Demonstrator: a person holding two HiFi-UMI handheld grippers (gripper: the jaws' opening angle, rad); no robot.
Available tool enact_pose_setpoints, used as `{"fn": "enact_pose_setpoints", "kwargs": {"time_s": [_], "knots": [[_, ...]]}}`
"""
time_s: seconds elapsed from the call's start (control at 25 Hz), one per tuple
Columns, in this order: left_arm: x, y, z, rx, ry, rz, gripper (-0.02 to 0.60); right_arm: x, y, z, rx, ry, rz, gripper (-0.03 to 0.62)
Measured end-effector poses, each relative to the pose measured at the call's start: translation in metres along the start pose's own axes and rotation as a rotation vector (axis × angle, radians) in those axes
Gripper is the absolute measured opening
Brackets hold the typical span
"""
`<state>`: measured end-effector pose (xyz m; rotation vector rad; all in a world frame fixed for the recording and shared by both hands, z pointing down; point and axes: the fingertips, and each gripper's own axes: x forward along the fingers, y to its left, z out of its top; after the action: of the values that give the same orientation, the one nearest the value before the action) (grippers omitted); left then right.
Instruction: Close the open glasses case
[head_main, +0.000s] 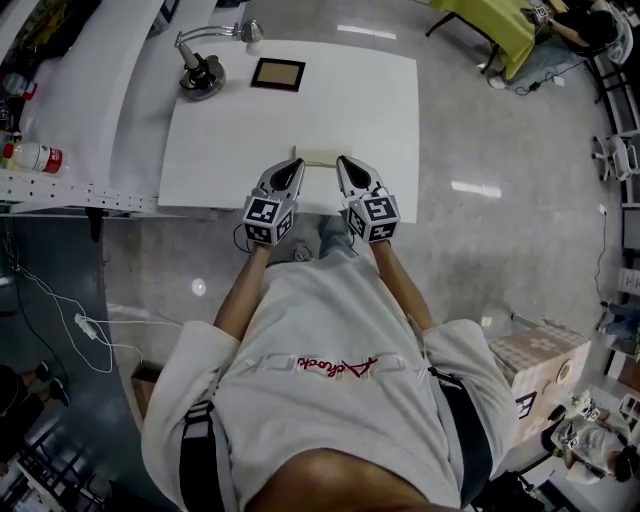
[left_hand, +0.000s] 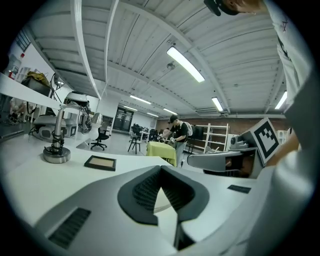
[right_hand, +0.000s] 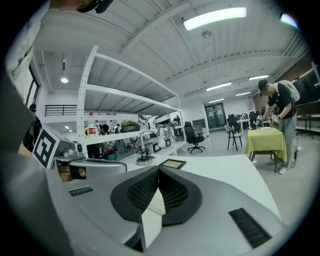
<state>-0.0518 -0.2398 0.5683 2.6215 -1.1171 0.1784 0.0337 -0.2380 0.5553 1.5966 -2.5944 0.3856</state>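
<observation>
A pale, whitish glasses case (head_main: 320, 157) lies at the near edge of the white table (head_main: 230, 150); from the head view I cannot tell whether its lid is up or down. My left gripper (head_main: 296, 165) is just left of it and my right gripper (head_main: 343, 162) just right of it, both tips close to its ends. In the left gripper view the left gripper (left_hand: 160, 169) has its tips together with nothing held. The right gripper (right_hand: 159, 168) is likewise shut and empty. Neither gripper view shows the case clearly.
A dark framed square (head_main: 277, 74) and a desk lamp on a round base (head_main: 202, 80) stand at the table's far side. A shelf with a red-labelled bottle (head_main: 35, 156) runs along the left. A cardboard box (head_main: 540, 365) sits on the floor at right.
</observation>
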Motion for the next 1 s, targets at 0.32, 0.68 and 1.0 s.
{"fn": "enact_pose_setpoints", "kwargs": {"time_s": [0.32,0.68,1.0], "knots": [[-0.024,-0.022,0.000,0.005,-0.032,-0.017,0.025,-0.031,0.030,0.005,-0.020,-0.051,0.000,0.025],[-0.040,-0.038,0.004,0.009,-0.070,0.035,0.025,-0.054,0.041,0.014,-0.038,-0.067,0.039,0.025],[-0.057,-0.079,-0.003,0.004,-0.077,0.070,0.025,-0.095,0.042,0.013,-0.062,-0.073,0.069,0.023]]}}
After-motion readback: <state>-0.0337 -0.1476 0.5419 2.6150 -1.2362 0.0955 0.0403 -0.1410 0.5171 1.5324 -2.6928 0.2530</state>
